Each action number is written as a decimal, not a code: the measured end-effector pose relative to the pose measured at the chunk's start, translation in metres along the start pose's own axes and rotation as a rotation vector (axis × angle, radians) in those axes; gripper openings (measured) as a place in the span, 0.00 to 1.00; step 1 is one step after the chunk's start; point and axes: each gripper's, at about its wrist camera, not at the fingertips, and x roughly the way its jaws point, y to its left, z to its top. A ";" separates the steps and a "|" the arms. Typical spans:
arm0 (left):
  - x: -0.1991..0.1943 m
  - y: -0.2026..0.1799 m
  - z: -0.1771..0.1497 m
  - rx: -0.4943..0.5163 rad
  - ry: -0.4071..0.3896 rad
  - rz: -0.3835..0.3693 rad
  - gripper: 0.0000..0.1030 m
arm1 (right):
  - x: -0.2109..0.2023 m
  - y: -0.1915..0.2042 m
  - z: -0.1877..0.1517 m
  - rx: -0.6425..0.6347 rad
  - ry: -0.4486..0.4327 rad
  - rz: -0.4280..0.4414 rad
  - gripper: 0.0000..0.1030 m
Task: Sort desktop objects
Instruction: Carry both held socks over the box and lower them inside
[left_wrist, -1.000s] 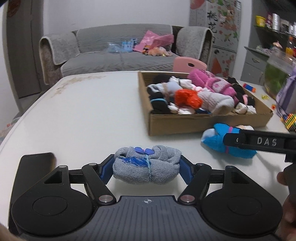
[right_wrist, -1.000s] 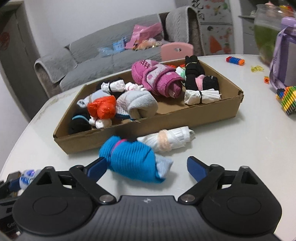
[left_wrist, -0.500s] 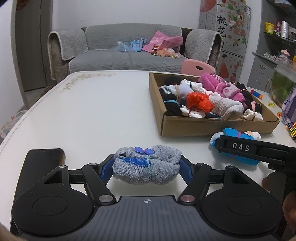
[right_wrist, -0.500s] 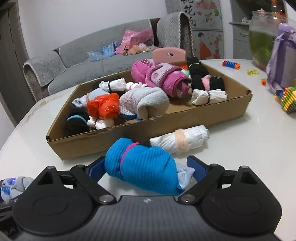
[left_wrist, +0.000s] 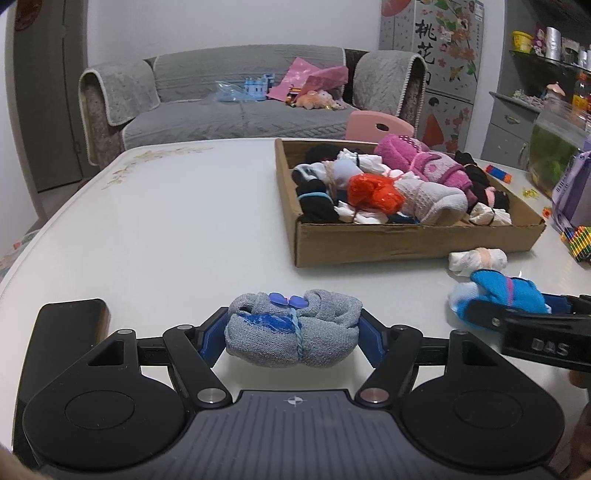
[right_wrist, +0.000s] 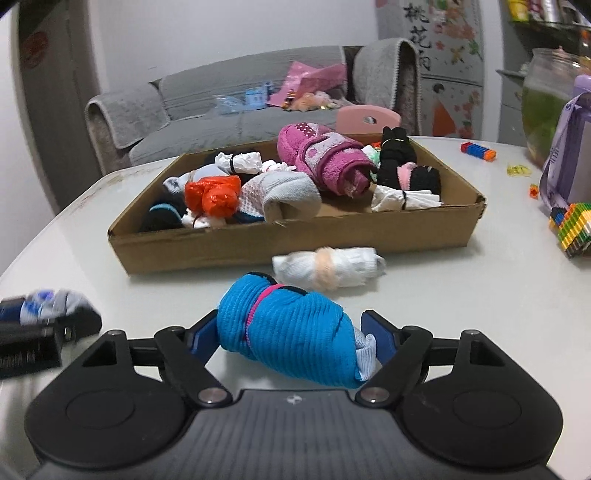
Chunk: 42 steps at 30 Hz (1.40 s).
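Observation:
My left gripper (left_wrist: 291, 334) is shut on a grey rolled sock bundle (left_wrist: 291, 332) with a blue band, held above the white table (left_wrist: 166, 229). My right gripper (right_wrist: 290, 334) is shut on a bright blue rolled sock bundle (right_wrist: 288, 332), which also shows in the left wrist view (left_wrist: 506, 291). A white sock roll with a peach band (right_wrist: 328, 267) lies on the table just in front of a cardboard box (right_wrist: 295, 236). The box holds several rolled socks, among them a magenta one (right_wrist: 325, 158) and an orange one (right_wrist: 210, 194).
Coloured building blocks (right_wrist: 570, 229) and a purple bag (right_wrist: 565, 181) stand at the right. A glass jar (right_wrist: 546, 107) is behind them. A pink chair back (left_wrist: 380, 127) and a grey sofa (left_wrist: 240, 107) lie beyond the table. A black phone (left_wrist: 70, 317) lies near my left gripper.
My right gripper has closed onto the blue sock bundle and lifted it back from the box. My left gripper still holds the grey bundle and has drawn back and left.

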 end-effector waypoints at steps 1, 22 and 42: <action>0.000 -0.001 0.000 0.001 0.002 -0.003 0.73 | -0.003 -0.005 -0.001 -0.009 0.000 0.016 0.75; -0.010 -0.026 0.030 0.074 -0.014 -0.022 0.73 | -0.031 -0.084 0.050 -0.076 -0.050 0.096 0.75; 0.047 -0.038 0.142 0.108 -0.002 -0.040 0.73 | 0.003 -0.090 0.146 -0.152 -0.063 0.127 0.75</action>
